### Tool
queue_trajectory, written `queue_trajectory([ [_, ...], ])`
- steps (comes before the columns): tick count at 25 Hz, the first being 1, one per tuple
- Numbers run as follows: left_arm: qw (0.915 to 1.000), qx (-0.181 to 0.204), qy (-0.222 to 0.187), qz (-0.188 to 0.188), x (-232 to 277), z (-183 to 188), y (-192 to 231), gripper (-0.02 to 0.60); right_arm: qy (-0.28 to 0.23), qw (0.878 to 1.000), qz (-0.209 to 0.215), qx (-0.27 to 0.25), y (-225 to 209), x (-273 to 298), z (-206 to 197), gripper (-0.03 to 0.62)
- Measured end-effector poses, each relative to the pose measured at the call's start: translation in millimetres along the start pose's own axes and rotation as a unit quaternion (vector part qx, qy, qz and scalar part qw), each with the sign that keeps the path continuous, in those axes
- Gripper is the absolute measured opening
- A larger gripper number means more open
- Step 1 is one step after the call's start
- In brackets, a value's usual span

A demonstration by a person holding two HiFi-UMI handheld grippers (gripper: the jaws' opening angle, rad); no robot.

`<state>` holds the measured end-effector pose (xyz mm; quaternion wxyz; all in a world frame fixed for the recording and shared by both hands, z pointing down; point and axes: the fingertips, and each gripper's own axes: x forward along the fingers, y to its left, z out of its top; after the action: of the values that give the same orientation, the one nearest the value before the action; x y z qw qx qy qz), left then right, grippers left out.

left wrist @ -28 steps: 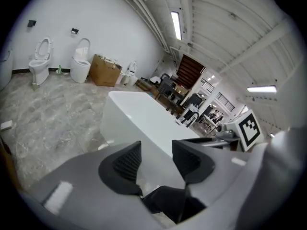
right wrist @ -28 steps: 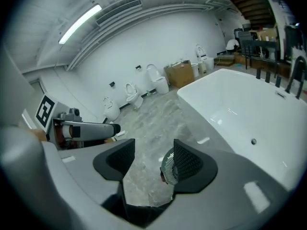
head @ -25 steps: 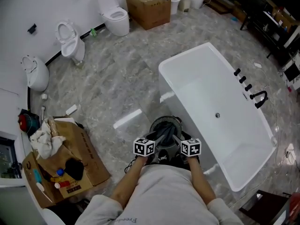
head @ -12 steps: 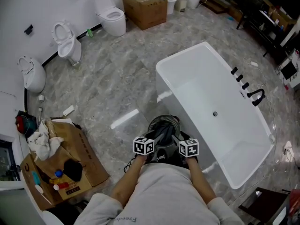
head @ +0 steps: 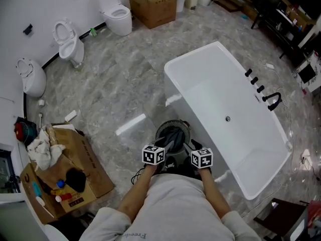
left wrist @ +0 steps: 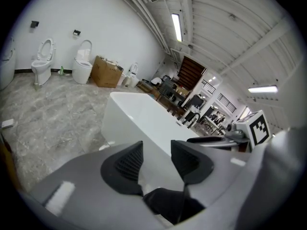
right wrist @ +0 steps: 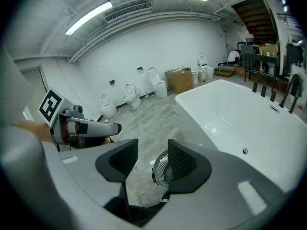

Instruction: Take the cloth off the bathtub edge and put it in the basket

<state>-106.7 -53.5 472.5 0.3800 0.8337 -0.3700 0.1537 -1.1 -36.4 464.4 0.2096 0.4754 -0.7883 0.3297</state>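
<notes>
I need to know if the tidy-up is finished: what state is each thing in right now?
Dark grey cloth: lying in the basket, in neither gripper.
Round grey mesh basket: upright, holding the cloth.
White bathtub: empty, no cloth on its edge.
Left gripper: jaws closing, nothing between.
Right gripper: jaws closing, nothing between.
Brown cardboard box: flaps open.

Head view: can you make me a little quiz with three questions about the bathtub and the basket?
1. True or false: the dark cloth lies inside the round basket.
2. What is inside the white bathtub? A) water B) a pile of towels C) nothing but its drain
3. What colour is the faucet on the bathtub's rim?

Key: 1 true; 2 C; 3 black.
</notes>
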Motion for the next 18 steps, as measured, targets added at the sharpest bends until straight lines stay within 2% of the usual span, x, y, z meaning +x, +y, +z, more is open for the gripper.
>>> queue_trajectory([
  [5, 0.9996, 0.009, -0.003, 0.027, -6, -3, 6, 0.188, -0.002, 1.0, 0.006, -0.003, 0, 0, -5, 0.163],
  [10, 0.9987, -0.001, -0.009, 0.05, -7, -2, 24, 0.117, -0.007, 1.0, 0.002, 0.005, -1, 1, -10, 0.058],
  [12, 0.9985, -0.004, -0.011, 0.054, 0, -1, 22, 0.065, -0.006, 1.0, -0.001, 0.008, -8, -6, -15, 0.017],
  [18, 0.9992, 0.007, -0.011, 0.038, 16, 7, 4, 0.057, -0.014, 0.999, -0.012, 0.034, -28, -22, -21, 0.002],
])
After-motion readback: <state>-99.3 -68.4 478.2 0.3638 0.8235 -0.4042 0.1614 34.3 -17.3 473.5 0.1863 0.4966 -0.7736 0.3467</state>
